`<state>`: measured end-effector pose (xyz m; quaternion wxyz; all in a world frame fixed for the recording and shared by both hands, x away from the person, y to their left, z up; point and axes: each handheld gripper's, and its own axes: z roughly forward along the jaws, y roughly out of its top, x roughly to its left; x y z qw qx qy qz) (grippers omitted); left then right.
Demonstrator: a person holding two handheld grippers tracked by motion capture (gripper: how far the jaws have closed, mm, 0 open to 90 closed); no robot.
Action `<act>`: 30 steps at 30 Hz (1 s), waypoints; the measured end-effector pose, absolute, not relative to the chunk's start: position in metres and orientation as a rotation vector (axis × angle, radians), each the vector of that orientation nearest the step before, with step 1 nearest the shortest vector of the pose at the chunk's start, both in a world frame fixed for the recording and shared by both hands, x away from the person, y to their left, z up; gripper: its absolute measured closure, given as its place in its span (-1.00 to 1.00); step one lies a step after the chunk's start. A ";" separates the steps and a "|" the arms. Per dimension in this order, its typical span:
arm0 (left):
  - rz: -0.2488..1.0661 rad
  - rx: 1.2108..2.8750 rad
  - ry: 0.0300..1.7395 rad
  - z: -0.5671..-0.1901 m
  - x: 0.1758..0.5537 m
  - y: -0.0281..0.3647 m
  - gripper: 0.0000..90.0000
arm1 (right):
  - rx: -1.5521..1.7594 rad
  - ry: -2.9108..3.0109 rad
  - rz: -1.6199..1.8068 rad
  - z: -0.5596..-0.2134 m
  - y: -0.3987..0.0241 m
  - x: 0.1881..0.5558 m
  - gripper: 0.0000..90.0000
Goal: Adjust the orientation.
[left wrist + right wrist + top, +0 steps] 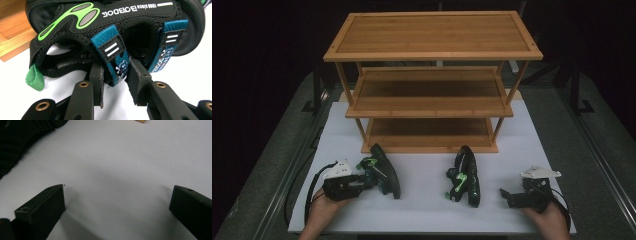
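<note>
Black and green, that is my left sandal (382, 170), and it lies on its side on the white worktop (422, 210), just in front of the bottom board of the wooden shelf (432, 100). My left claw (115, 77) has its two black pads on either side of a blue strap (117, 62) near the middle of the sandal, and they look like they pinch it. I take the strap because it is thin and soft, so my claw can go round it; the thick sole would be too wide. From above, the long way of this sandal runs from the shelf back toward me, leaning a bit to the right as it comes nearer. The sole faces right and the straps face left, toward my claw (362, 181). I cannot tell for sure which end is the toe. The other sandal (464, 176) lies near the middle of the worktop, also on its side, pointing almost straight from the shelf toward me, well apart from the first one. My right claw (508, 196) rests low by the right edge of the worktop. Its two pads (42, 207) are spread wide with bare white worktop between them. It holds nothing. I think it waits there so it stays out of the way.
</note>
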<state>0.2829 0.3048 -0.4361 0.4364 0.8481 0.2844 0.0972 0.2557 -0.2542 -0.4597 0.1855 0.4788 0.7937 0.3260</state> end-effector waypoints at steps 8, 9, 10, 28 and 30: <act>0.275 2.098 0.660 -0.421 0.288 0.293 0.56 | 1.343 2.236 0.920 -0.460 -0.254 0.256 -1.00; 0.275 2.098 0.660 -0.421 0.288 0.293 0.57 | 1.343 2.236 0.920 -0.460 -0.254 0.256 -1.00; 0.278 2.104 0.651 -0.417 0.291 0.288 0.58 | 1.341 2.236 0.920 -0.460 -0.254 0.256 -1.00; 0.238 2.149 0.628 -0.399 0.318 0.248 0.67 | 1.346 2.236 0.921 -0.460 -0.254 0.256 -1.00; 0.221 2.144 0.632 -0.400 0.322 0.242 0.69 | 1.346 2.236 0.921 -0.460 -0.254 0.256 -1.00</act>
